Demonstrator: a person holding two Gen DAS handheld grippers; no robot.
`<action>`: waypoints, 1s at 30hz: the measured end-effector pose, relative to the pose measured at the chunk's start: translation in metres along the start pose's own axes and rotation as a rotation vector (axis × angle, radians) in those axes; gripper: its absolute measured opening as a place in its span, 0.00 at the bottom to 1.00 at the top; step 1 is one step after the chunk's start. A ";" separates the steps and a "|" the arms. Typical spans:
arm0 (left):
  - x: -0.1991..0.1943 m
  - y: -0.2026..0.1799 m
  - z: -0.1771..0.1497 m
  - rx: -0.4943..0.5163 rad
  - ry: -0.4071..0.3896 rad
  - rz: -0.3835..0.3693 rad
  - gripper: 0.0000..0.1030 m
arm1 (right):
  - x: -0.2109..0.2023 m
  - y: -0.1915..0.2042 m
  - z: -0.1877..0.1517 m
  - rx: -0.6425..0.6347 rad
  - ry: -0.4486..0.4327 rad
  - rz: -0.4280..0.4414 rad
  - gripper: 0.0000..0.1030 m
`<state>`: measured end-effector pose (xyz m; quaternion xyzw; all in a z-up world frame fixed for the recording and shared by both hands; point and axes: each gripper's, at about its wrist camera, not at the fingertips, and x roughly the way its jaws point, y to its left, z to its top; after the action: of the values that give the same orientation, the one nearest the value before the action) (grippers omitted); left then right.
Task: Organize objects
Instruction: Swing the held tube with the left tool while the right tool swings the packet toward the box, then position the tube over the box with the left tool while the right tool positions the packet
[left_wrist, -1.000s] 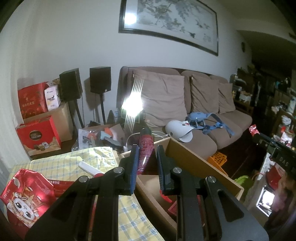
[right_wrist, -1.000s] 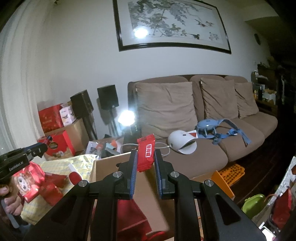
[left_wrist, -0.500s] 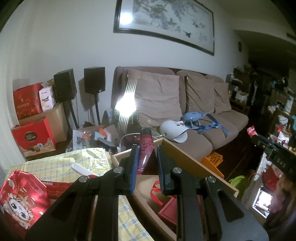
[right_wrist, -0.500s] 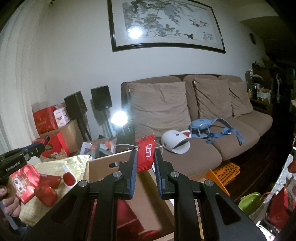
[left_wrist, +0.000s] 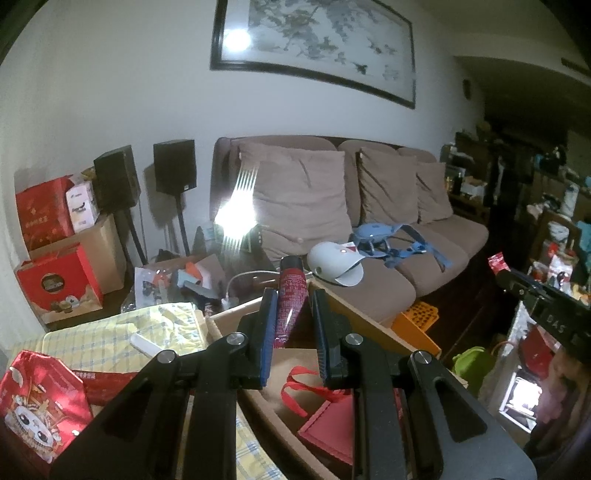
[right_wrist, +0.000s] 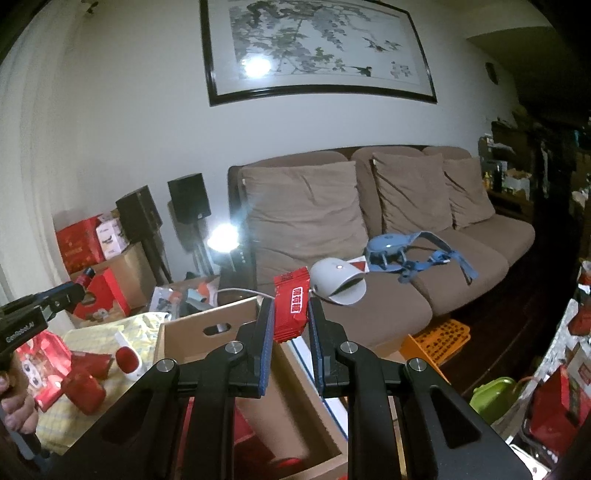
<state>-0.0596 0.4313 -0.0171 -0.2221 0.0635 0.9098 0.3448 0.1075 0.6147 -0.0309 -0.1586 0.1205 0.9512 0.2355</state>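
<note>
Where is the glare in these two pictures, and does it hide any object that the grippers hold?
Left wrist view: a streaked flare from the lamp washes over the sofa's left end; the dark red tube stays readable. Right wrist view: the same lamp glows smaller, the framed painting reflects a light spot, and the red packet is clear.

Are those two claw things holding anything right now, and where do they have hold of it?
Yes. The left gripper pinches a dark red tube by its lower end. The right gripper pinches a red snack packet by its lower part.
</note>
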 end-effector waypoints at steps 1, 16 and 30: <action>0.001 -0.002 0.001 0.002 0.000 -0.002 0.17 | 0.000 -0.003 0.000 0.004 0.000 -0.003 0.16; 0.005 -0.022 0.005 0.026 0.002 -0.039 0.17 | -0.007 -0.023 0.000 0.035 -0.004 -0.037 0.16; 0.004 -0.037 0.009 0.057 -0.014 -0.047 0.17 | -0.009 -0.025 0.001 0.035 -0.001 -0.043 0.16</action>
<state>-0.0413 0.4639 -0.0091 -0.2071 0.0815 0.9009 0.3726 0.1268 0.6327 -0.0305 -0.1564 0.1336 0.9438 0.2587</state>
